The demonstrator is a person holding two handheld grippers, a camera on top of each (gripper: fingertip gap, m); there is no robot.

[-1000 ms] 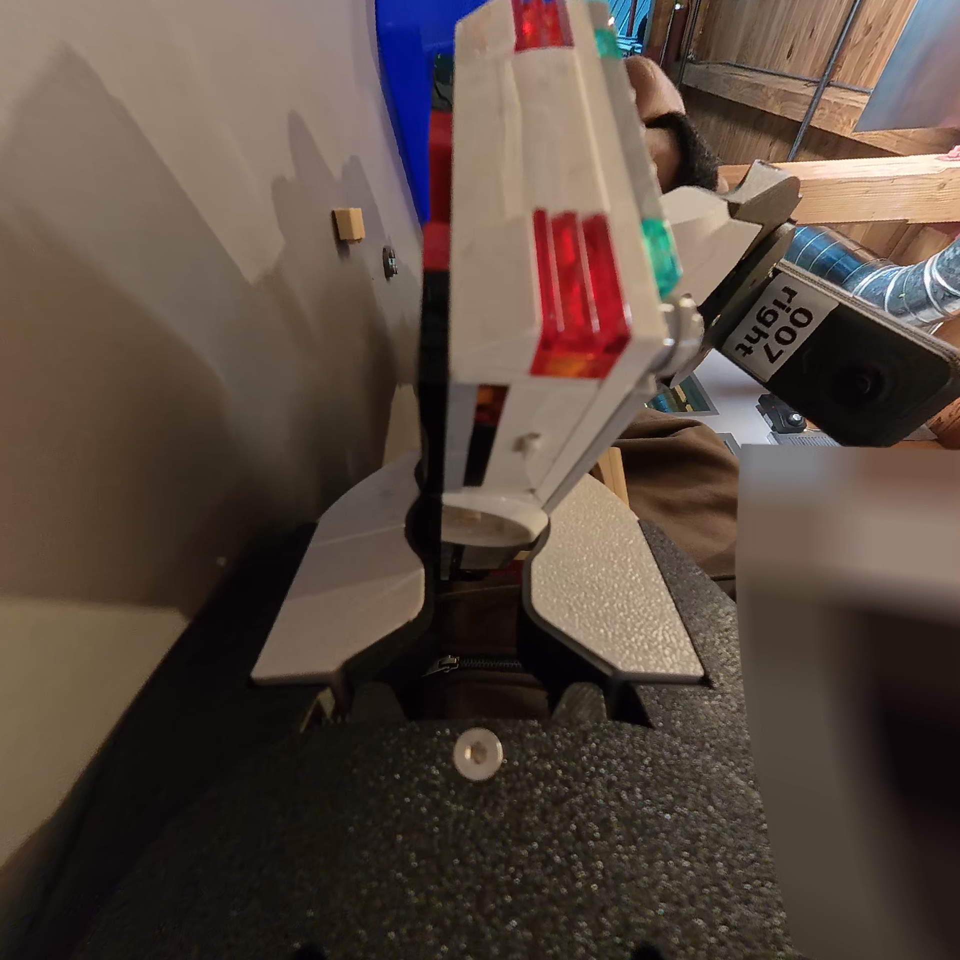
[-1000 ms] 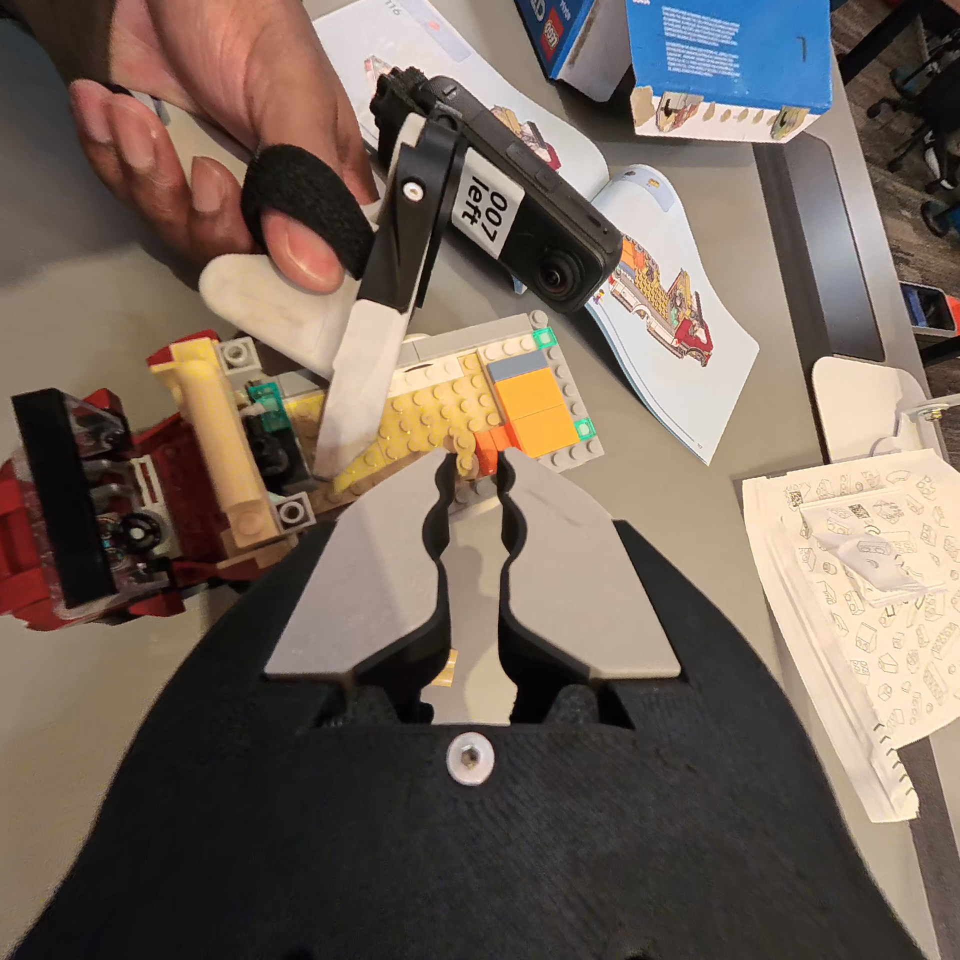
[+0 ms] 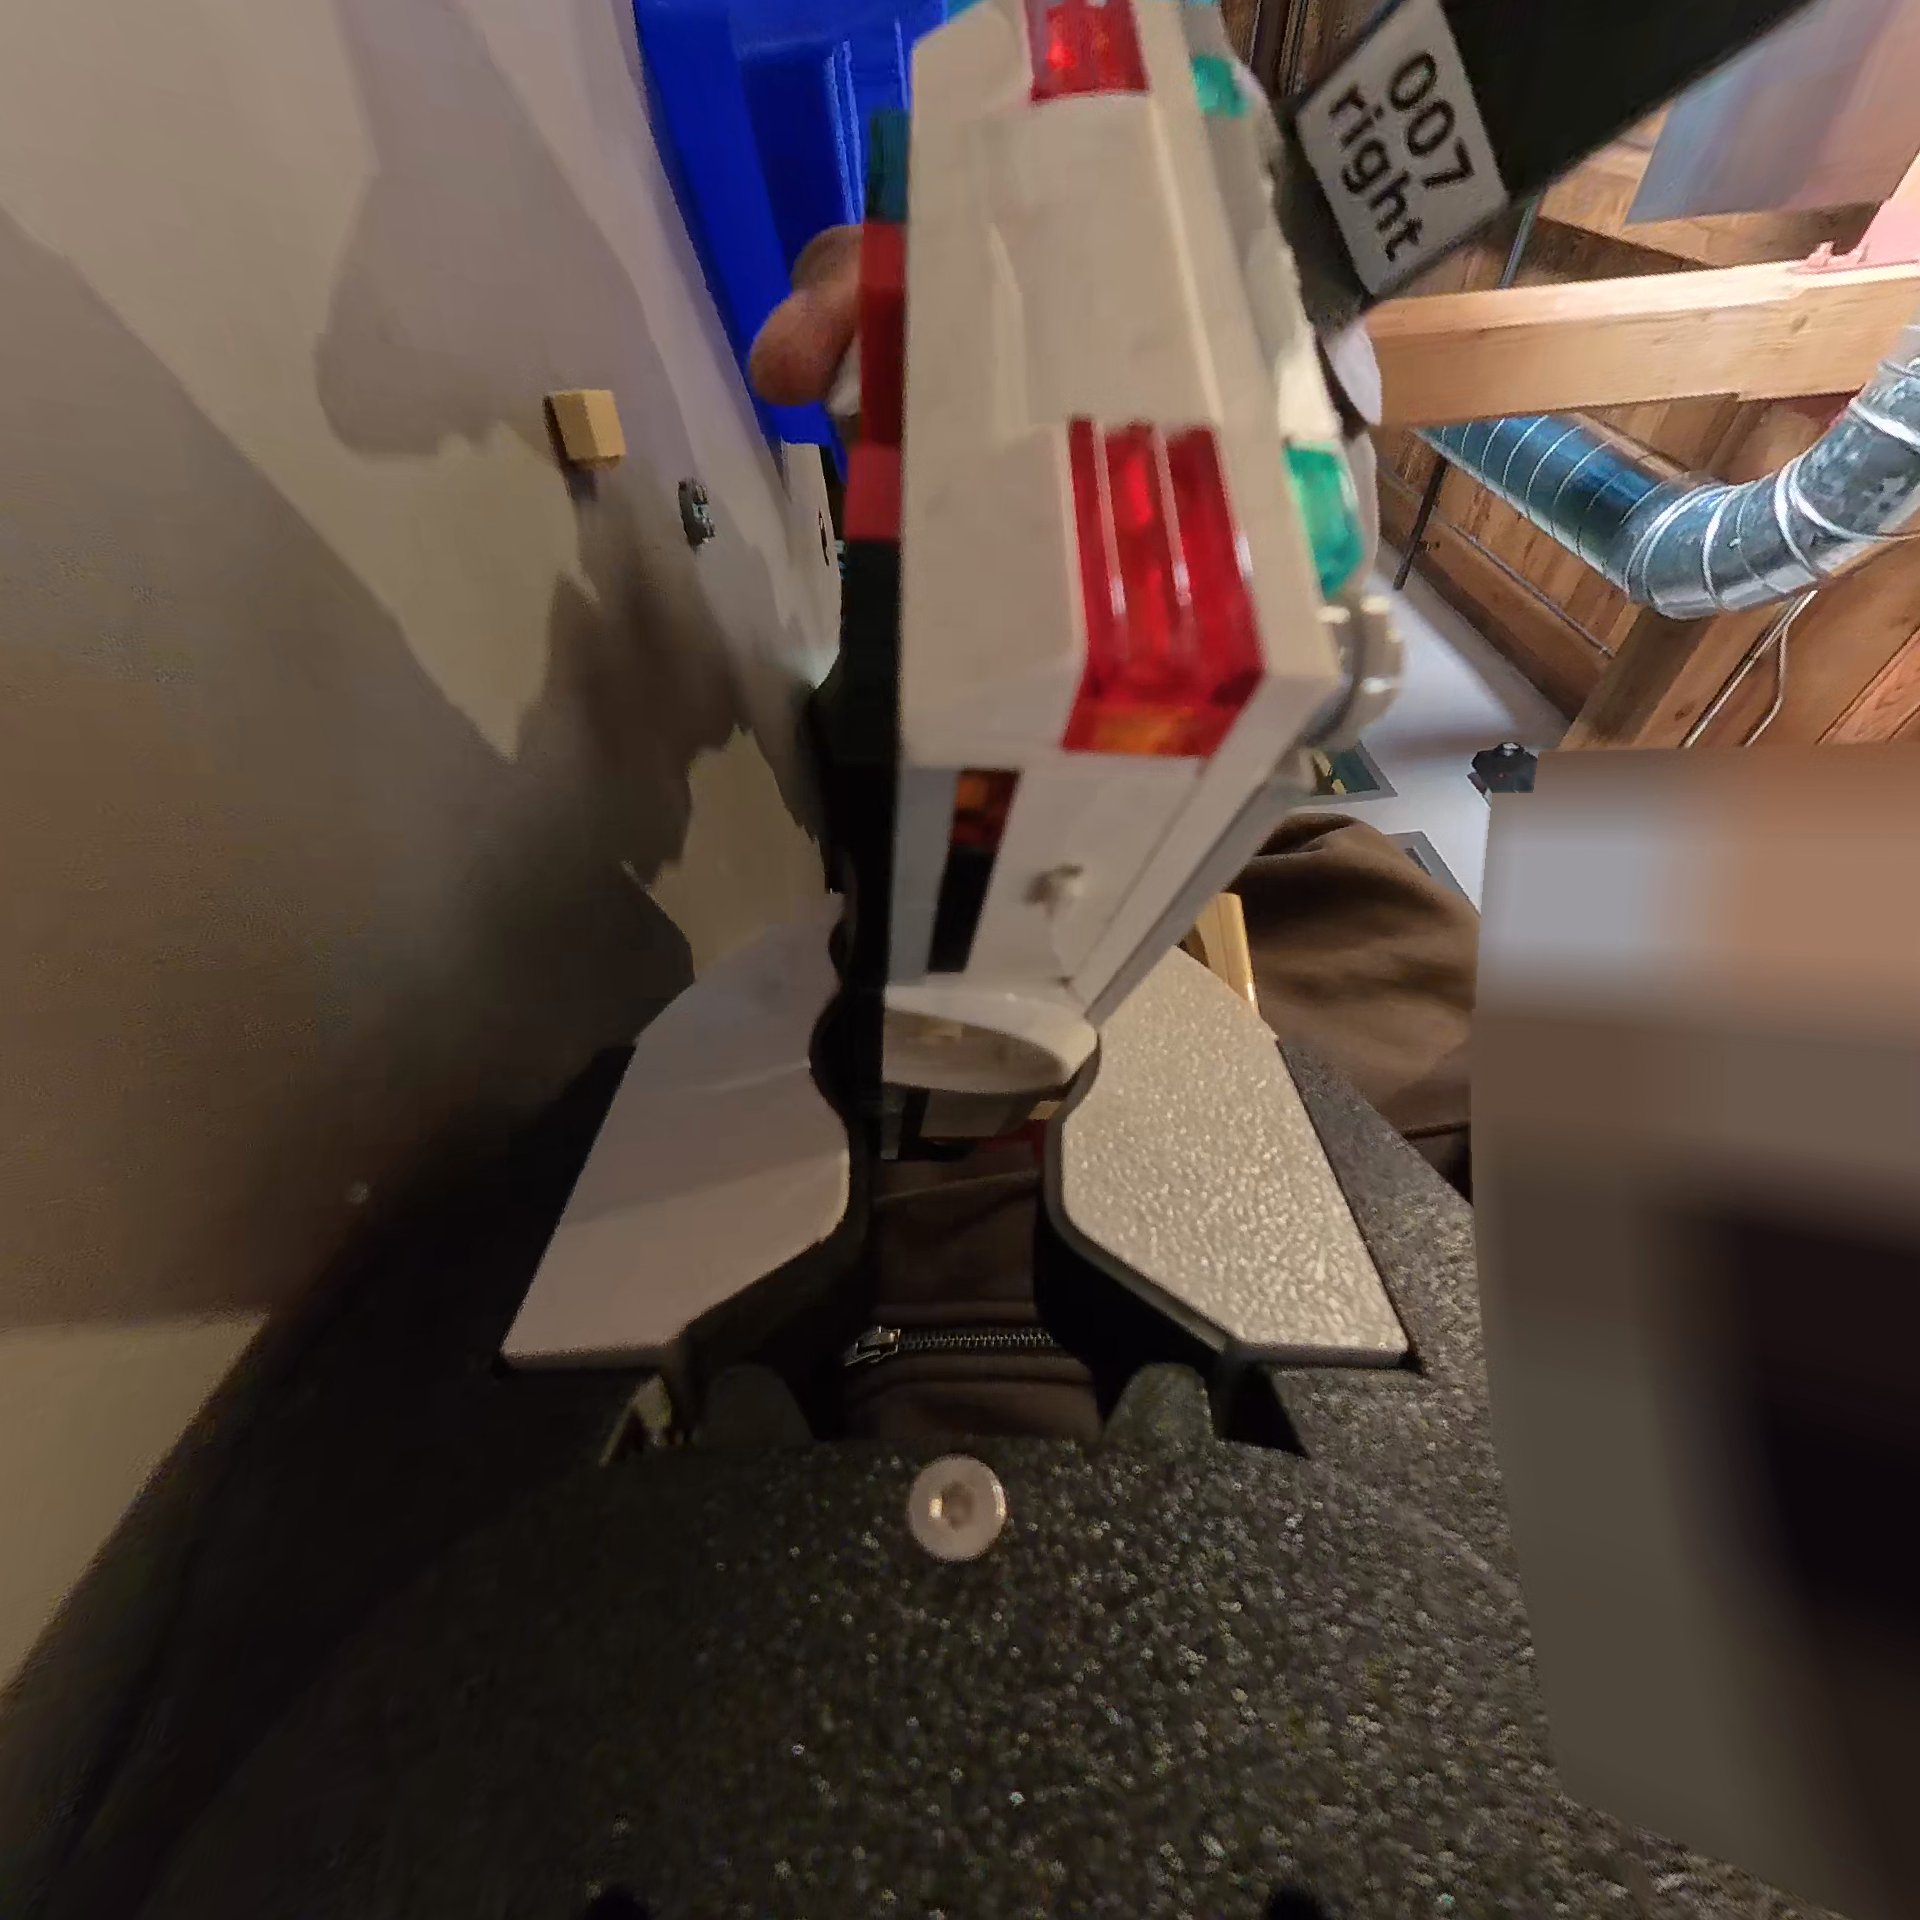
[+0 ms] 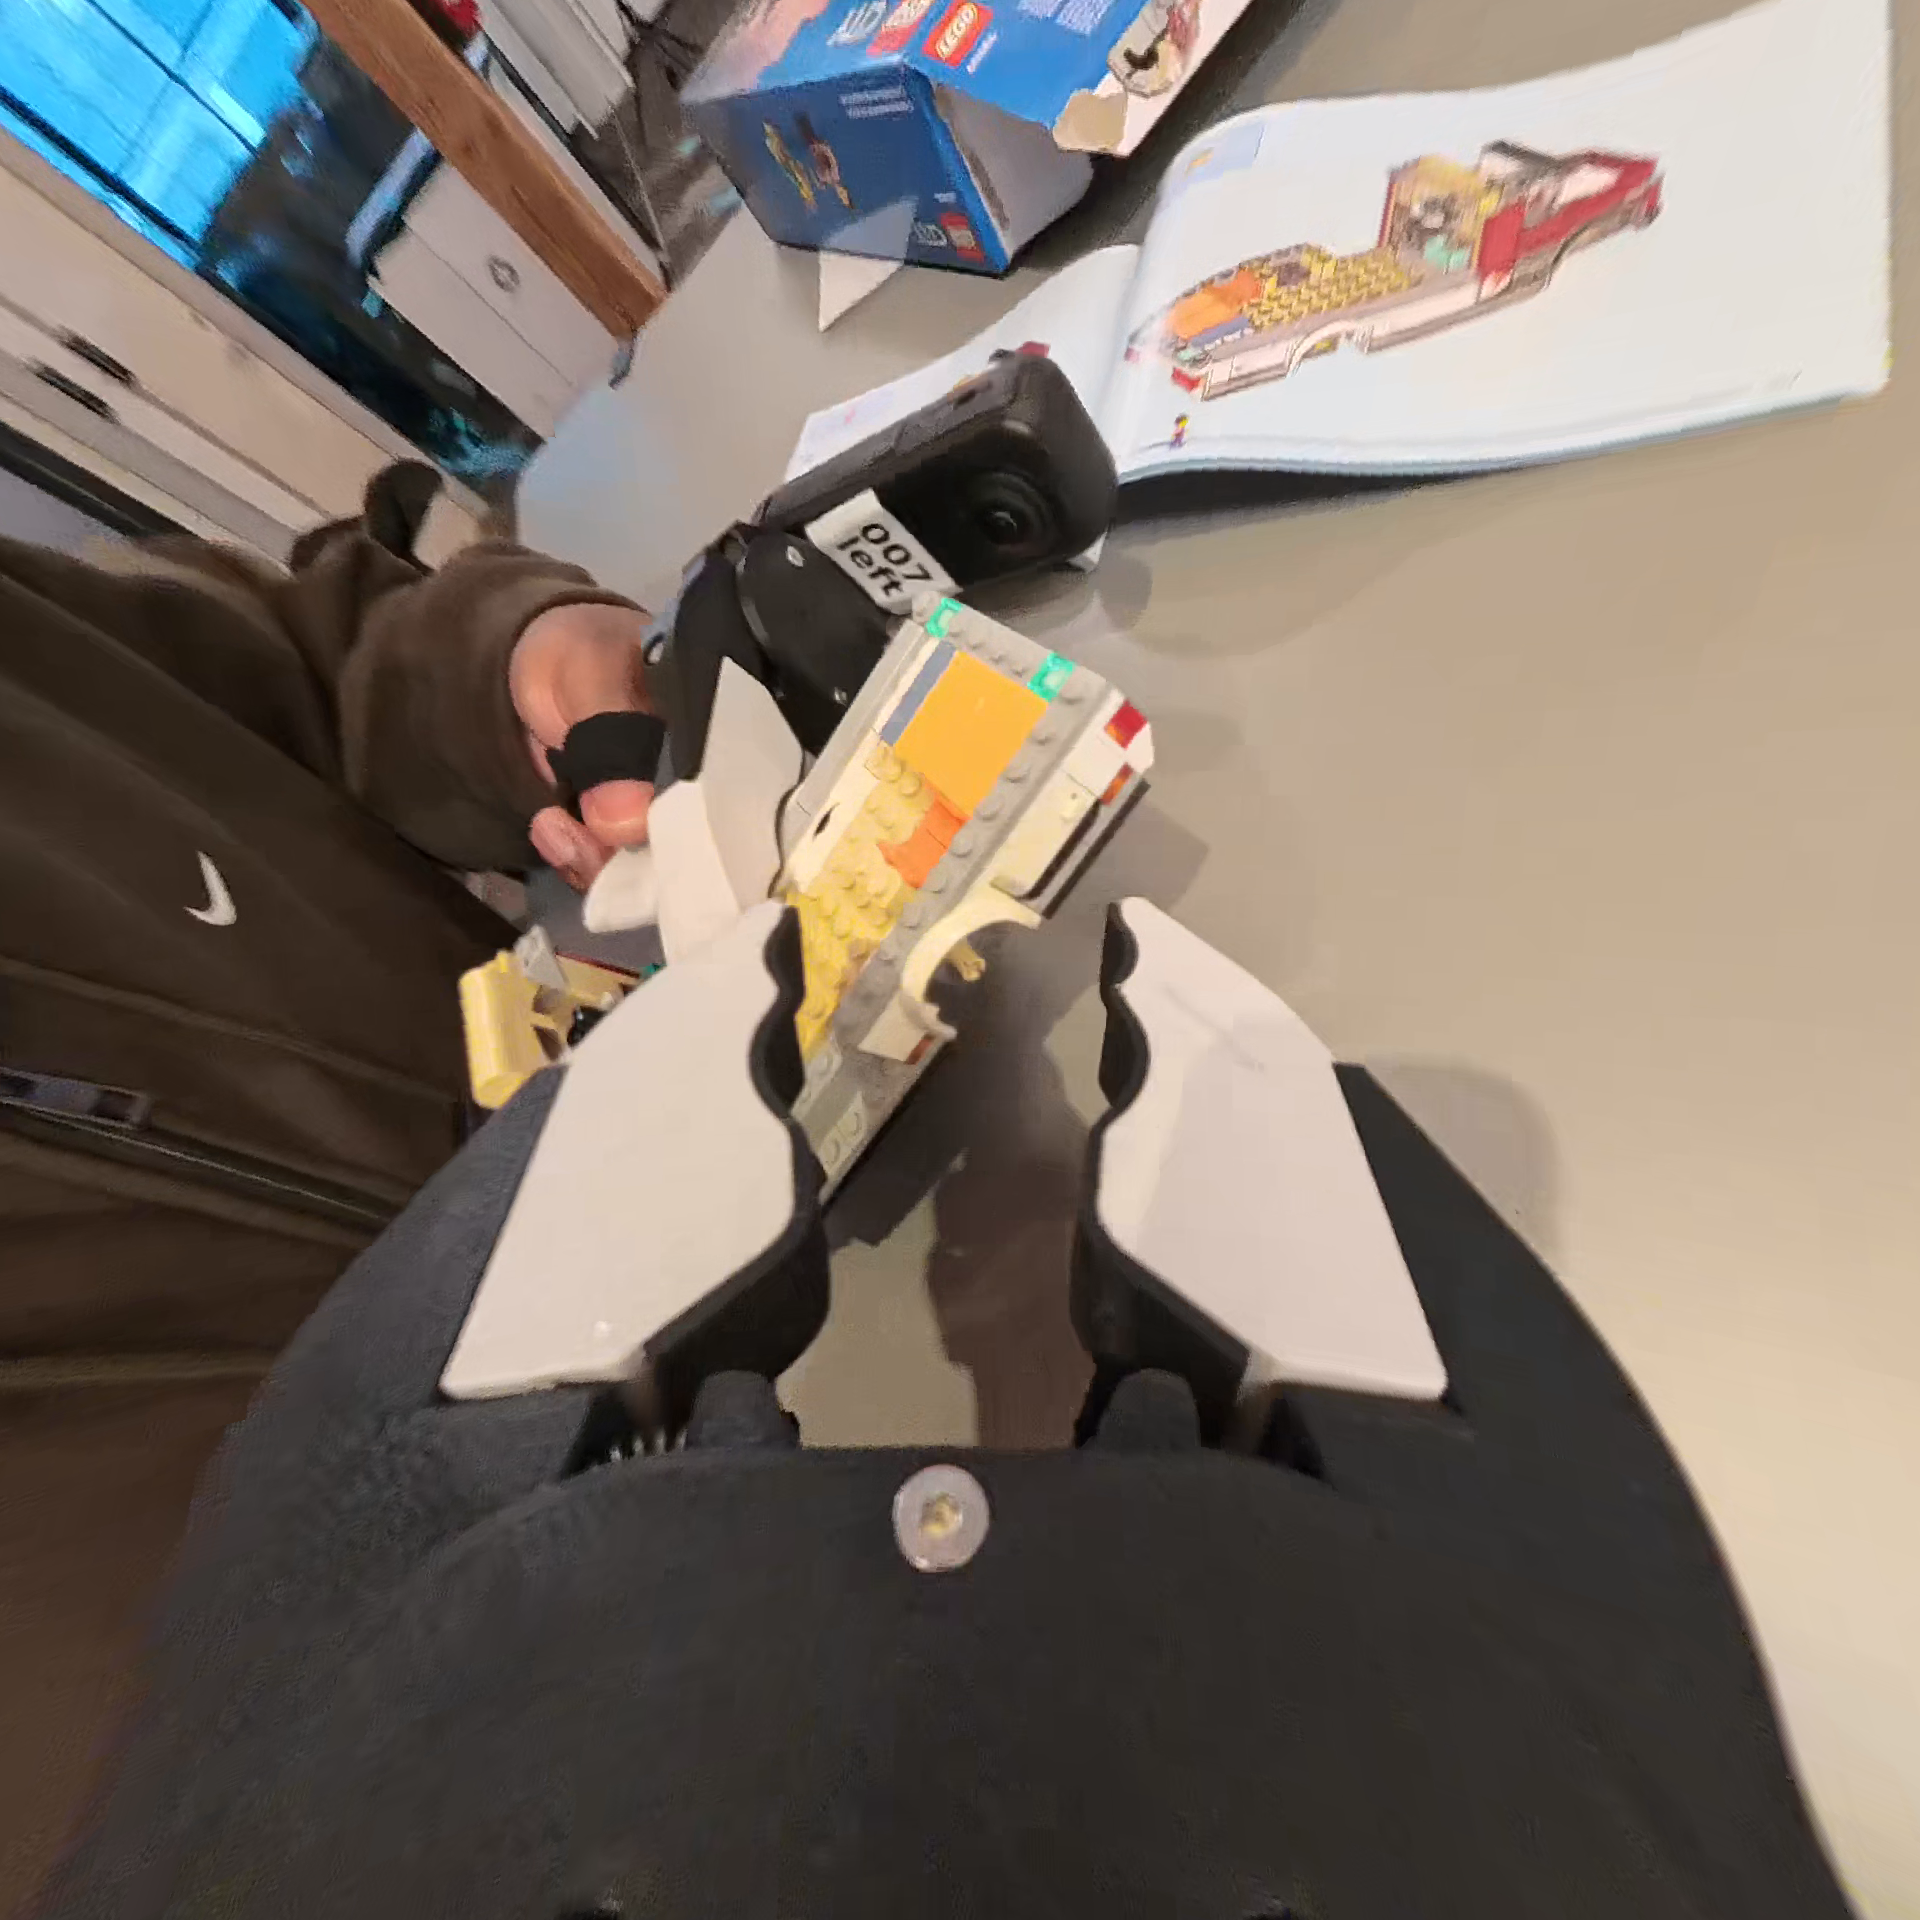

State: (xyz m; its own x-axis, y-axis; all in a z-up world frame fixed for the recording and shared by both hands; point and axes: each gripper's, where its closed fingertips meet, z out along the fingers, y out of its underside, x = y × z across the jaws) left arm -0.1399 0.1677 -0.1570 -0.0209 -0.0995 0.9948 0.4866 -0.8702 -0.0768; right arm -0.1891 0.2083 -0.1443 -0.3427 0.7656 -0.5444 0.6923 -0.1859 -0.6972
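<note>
A brick-built vehicle body, white and grey with clear red and green lights, stands on end between my left gripper's fingers. They are shut on its lower end and hold it off the table. In the right wrist view the same model shows its yellow studded and orange floor, with the left gripper's white fingers clamped on its side. My right gripper is open wide. The model's grey edge lies between its fingers against the left one, and the right finger stands clear of it.
An open instruction booklet and a torn blue box lie on the grey table beyond the model. A small tan brick and a dark piece lie on the table. A person's brown sleeve is at left.
My right gripper's jaws have opened wide from nearly shut at the model's edge, and its view has swung. The left gripper has kept its hold and tilted the model up.
</note>
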